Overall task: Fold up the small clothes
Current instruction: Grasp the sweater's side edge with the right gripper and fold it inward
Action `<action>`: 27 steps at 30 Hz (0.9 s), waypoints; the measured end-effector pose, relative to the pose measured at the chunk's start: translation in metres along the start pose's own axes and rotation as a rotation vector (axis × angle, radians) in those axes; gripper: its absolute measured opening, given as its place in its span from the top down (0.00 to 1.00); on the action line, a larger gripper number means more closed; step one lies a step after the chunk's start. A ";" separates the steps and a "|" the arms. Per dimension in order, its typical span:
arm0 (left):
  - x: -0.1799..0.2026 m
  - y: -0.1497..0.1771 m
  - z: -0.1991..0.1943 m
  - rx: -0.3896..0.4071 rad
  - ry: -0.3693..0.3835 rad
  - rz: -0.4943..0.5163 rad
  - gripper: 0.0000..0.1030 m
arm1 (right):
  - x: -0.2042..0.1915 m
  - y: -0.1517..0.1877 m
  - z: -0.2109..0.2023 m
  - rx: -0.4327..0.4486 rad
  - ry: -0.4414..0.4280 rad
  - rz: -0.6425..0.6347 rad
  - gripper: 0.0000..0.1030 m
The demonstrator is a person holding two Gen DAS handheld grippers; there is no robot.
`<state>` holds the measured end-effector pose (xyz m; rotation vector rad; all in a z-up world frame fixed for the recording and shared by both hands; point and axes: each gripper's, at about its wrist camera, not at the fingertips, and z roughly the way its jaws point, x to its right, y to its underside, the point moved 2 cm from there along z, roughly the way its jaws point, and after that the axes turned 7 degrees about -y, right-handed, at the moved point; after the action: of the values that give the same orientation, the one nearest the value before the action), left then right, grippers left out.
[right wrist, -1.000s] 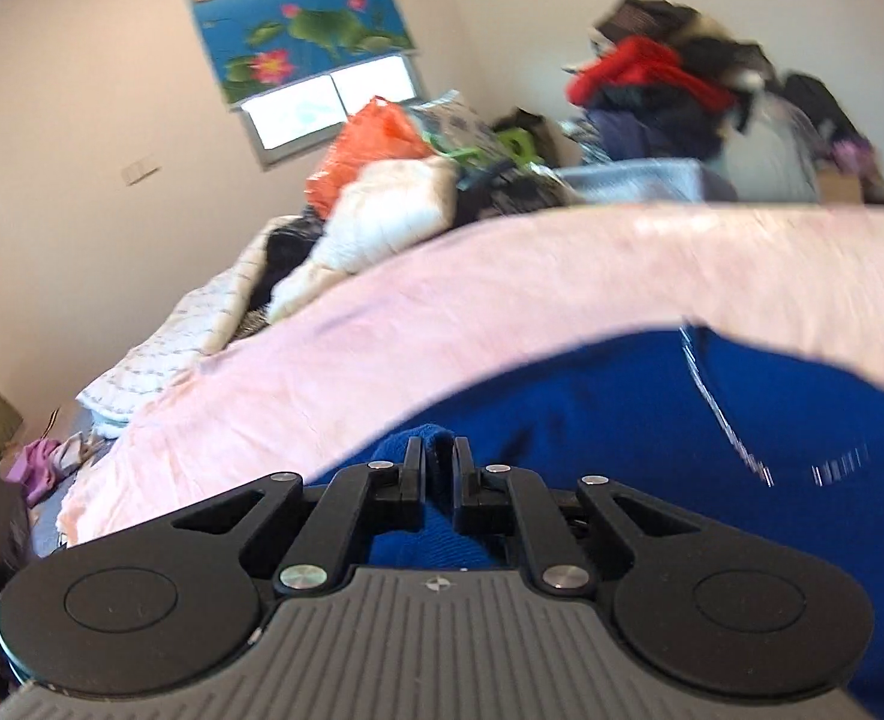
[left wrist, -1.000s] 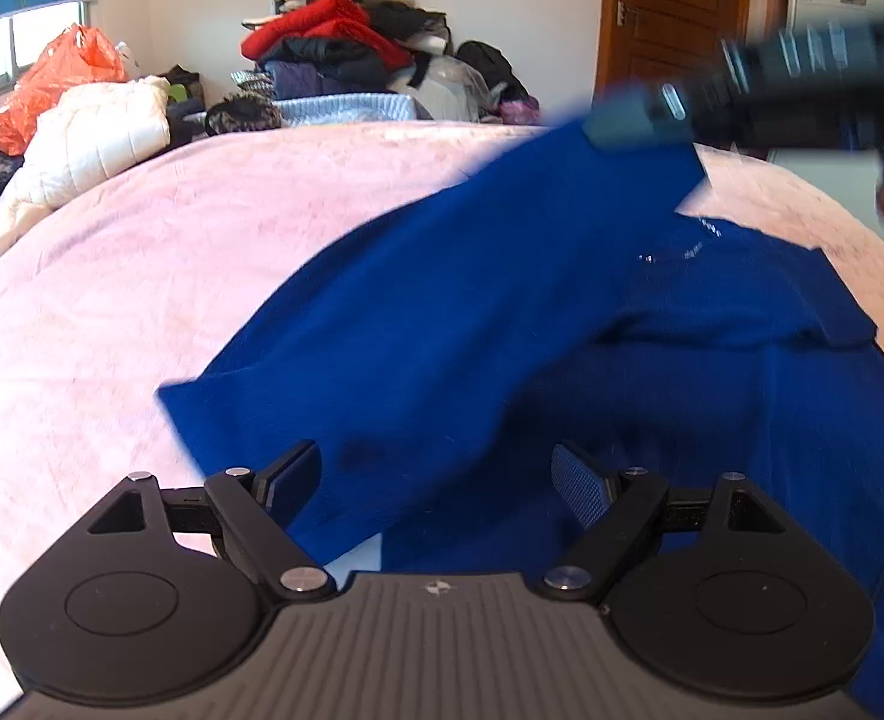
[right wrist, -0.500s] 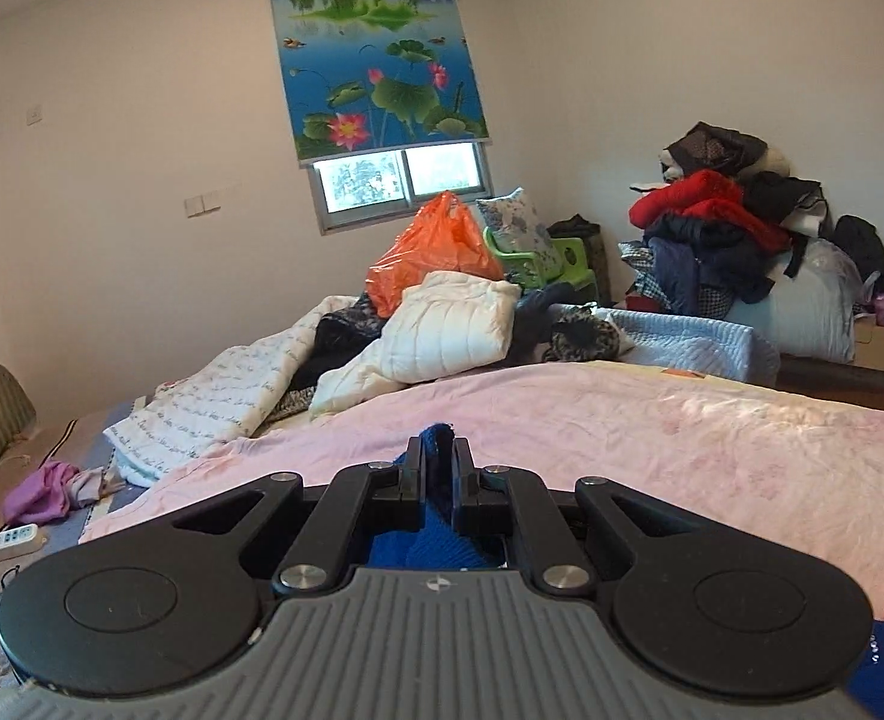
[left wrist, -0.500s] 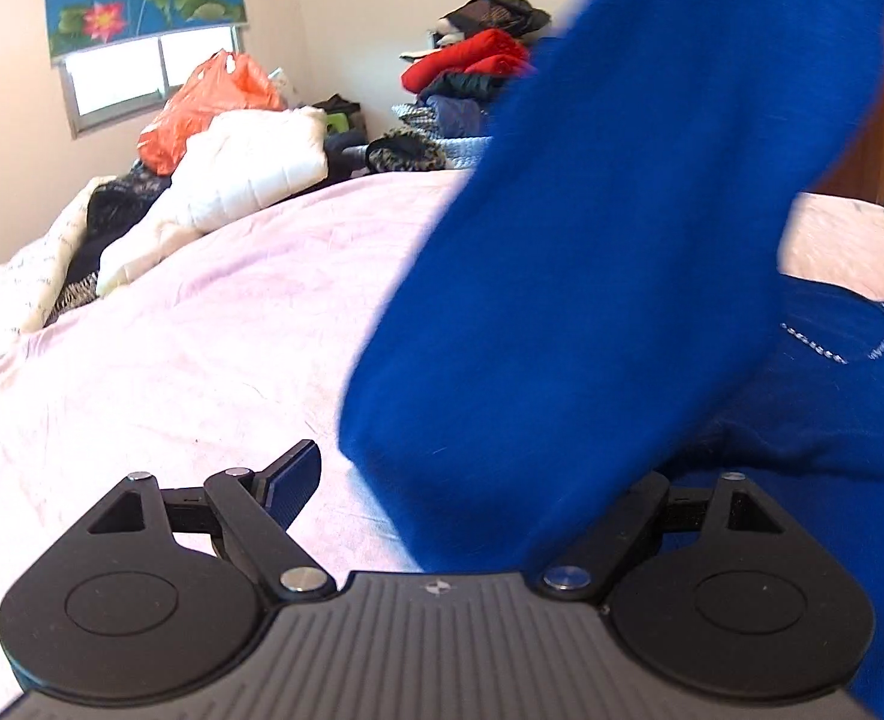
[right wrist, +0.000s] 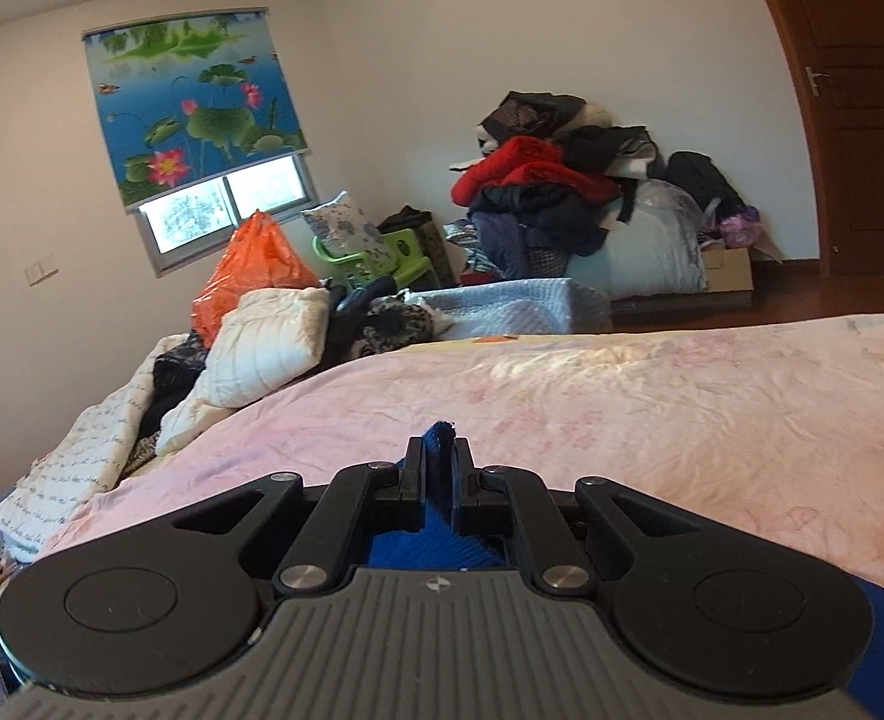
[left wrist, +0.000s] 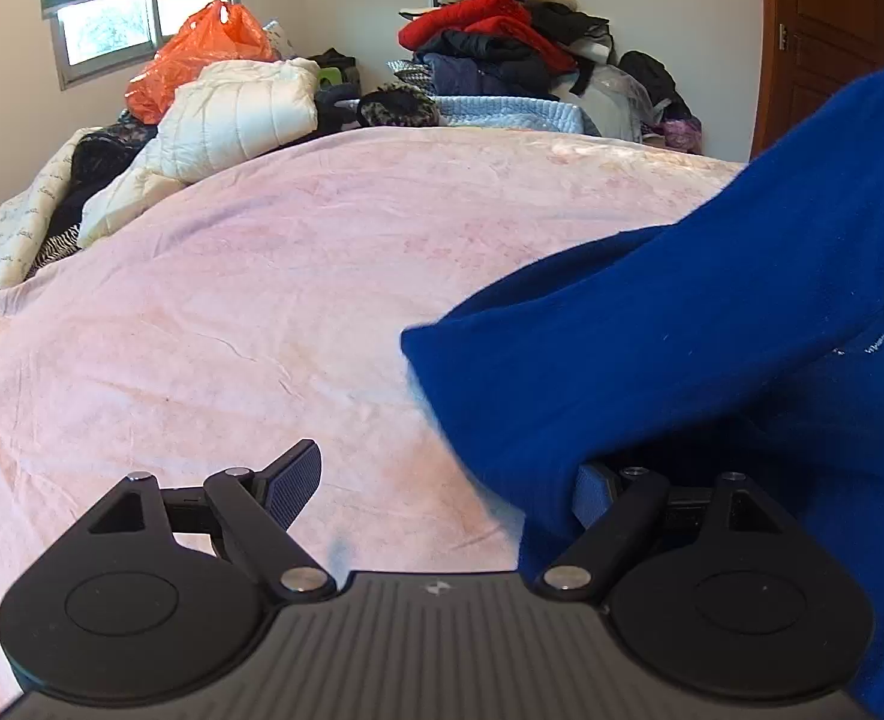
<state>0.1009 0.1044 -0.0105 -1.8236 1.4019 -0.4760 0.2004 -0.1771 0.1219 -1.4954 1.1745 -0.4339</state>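
A royal blue garment (left wrist: pixel 682 348) lies on the pink bed cover (left wrist: pixel 298 276) at the right of the left wrist view; one flap of it is lifted up to the upper right. My left gripper (left wrist: pixel 442 480) is open, low over the cover, and the cloth's lower edge drapes over its right finger (left wrist: pixel 592 489). My right gripper (right wrist: pixel 439 468) is shut on a bunched edge of the blue garment (right wrist: pixel 439 438) and holds it above the bed.
A white padded quilt (left wrist: pixel 238 108), an orange plastic bag (left wrist: pixel 202 54) and dark clothes lie at the bed's far left. A heap of clothes (left wrist: pixel 502 36) stands against the far wall. A wooden door (left wrist: pixel 832 42) is at the right.
My right gripper has carried the held flap up and over to the right. The cloth that hung in front of the left camera has swung right, uncovering the pink cover.
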 end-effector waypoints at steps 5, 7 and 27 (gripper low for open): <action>0.008 0.001 -0.005 0.000 0.016 0.012 0.18 | 0.029 0.006 -0.006 0.011 0.034 0.073 0.90; 0.014 0.001 -0.006 0.000 0.020 0.021 0.18 | 0.038 0.012 -0.006 0.011 0.035 0.103 0.90; 0.023 0.001 -0.015 0.001 0.018 0.036 0.18 | 0.075 0.030 -0.036 0.038 0.127 0.149 0.90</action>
<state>0.0980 0.0774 -0.0052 -1.7944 1.4438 -0.4758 0.1917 -0.2551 0.0813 -1.3535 1.3602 -0.4516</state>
